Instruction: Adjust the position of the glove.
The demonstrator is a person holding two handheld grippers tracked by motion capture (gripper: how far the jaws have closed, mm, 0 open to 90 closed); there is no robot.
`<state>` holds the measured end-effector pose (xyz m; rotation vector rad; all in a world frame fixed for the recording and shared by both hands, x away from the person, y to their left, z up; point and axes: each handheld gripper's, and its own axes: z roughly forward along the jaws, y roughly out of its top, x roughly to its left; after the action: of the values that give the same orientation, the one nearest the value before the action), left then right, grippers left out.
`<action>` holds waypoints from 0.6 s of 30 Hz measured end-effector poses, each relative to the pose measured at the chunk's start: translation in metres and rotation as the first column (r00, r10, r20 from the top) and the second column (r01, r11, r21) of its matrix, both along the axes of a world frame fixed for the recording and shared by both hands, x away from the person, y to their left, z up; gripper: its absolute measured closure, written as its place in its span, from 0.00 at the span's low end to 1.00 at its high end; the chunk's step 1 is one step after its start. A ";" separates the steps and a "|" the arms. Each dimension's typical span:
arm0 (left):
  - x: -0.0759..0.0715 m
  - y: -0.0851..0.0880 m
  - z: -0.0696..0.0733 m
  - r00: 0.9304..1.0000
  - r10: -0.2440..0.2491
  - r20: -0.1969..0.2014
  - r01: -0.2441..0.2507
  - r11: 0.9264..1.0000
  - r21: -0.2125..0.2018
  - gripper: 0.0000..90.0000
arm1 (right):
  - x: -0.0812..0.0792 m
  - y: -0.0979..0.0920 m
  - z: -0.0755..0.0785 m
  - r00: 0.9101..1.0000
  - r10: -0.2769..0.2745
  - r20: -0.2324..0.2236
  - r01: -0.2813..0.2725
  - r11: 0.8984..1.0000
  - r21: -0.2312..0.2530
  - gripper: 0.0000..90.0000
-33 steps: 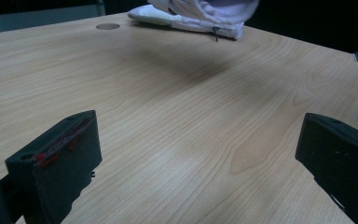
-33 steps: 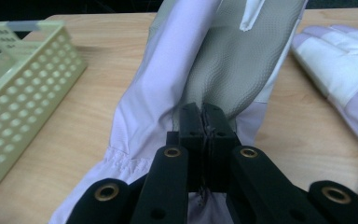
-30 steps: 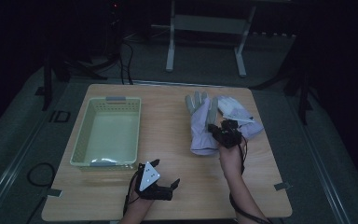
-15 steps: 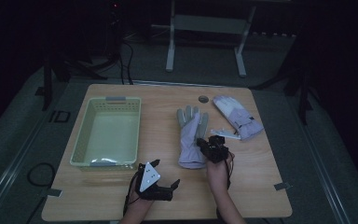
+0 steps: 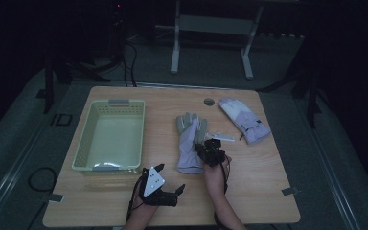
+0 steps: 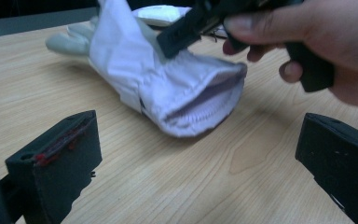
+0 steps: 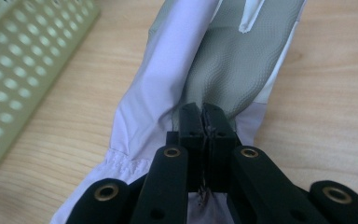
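R gripper (image 5: 210,152) pinches a glove (image 5: 190,143) mid-table.
Jaws pressed tight on its cuff. L gripper (image 5: 165,178), jaws spread w/ nothing in them, sits near-left. Basket (image 5: 92,163) stands left; 2nd glove (image 5: 244,120) lies far right, well apart.

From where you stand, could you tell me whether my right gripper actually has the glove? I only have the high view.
Observer: Yes. In the right gripper view the right gripper is shut, its jaws pinching the fabric of the near glove close to the cuff.
Operator: Thank you. Is the left gripper close to that glove?
Observer: The left gripper stands open just in front of the cuff, touching nothing.
Operator: Is the cuff closed flat?
Observer: No, the left gripper view shows the cuff opening gaping towards the left gripper.
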<state>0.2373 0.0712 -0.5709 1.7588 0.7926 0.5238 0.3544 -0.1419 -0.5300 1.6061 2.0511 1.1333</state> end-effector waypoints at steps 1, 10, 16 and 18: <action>0.000 0.000 0.000 1.000 0.000 0.000 0.000 1.000 0.000 0.00 | 0.001 0.000 -0.004 1.000 -0.001 -0.011 0.001 1.000 -0.005 0.97; 0.000 0.000 0.000 1.000 0.000 -0.002 0.000 1.000 -0.002 0.00 | 0.002 -0.003 -0.012 1.000 -0.002 -0.024 0.002 1.000 0.000 0.82; 0.000 0.000 0.000 1.000 0.001 -0.002 -0.001 1.000 -0.002 0.00 | 0.001 -0.023 0.008 0.999 0.009 0.033 -0.009 1.000 0.003 0.63; 0.001 0.000 0.000 1.000 0.001 -0.003 -0.001 1.000 -0.003 0.00 | 0.004 -0.031 0.015 0.999 0.031 0.045 -0.031 0.999 -0.011 0.58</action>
<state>0.2378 0.0715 -0.5709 1.7571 0.7962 0.5209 0.3579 -0.1733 -0.5154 1.5350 2.0568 1.1562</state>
